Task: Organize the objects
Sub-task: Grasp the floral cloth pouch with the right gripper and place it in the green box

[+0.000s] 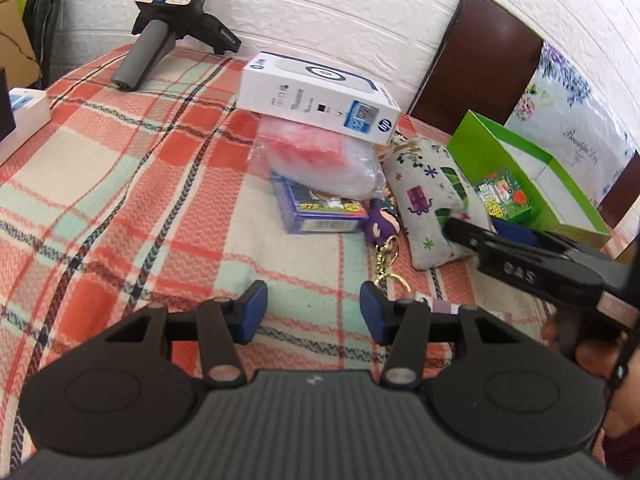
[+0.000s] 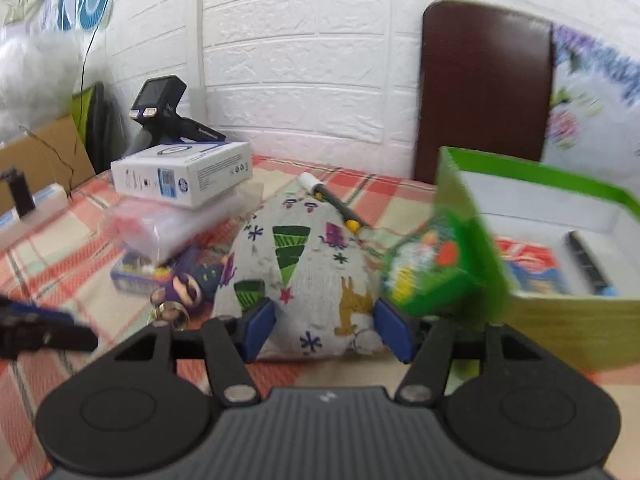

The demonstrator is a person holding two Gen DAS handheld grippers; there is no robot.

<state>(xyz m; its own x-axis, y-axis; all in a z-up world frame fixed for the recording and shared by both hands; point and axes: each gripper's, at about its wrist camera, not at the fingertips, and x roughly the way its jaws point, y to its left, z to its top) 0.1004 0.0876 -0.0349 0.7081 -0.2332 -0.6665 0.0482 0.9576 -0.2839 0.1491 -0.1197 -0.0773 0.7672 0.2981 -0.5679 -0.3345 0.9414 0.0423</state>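
A grey printed fabric pouch lies on the plaid cloth, also in the left wrist view. My right gripper is open, its blue pads on either side of the pouch's near end. A small green card box is blurred beside the right pad, at the green open box. My left gripper is open and empty above the cloth, short of a purple figure keychain and a blue card box.
A white HP box rests on a clear bag with red contents. A black handheld device stands at the back. A dark chair back and white brick wall lie behind. A pen lies behind the pouch.
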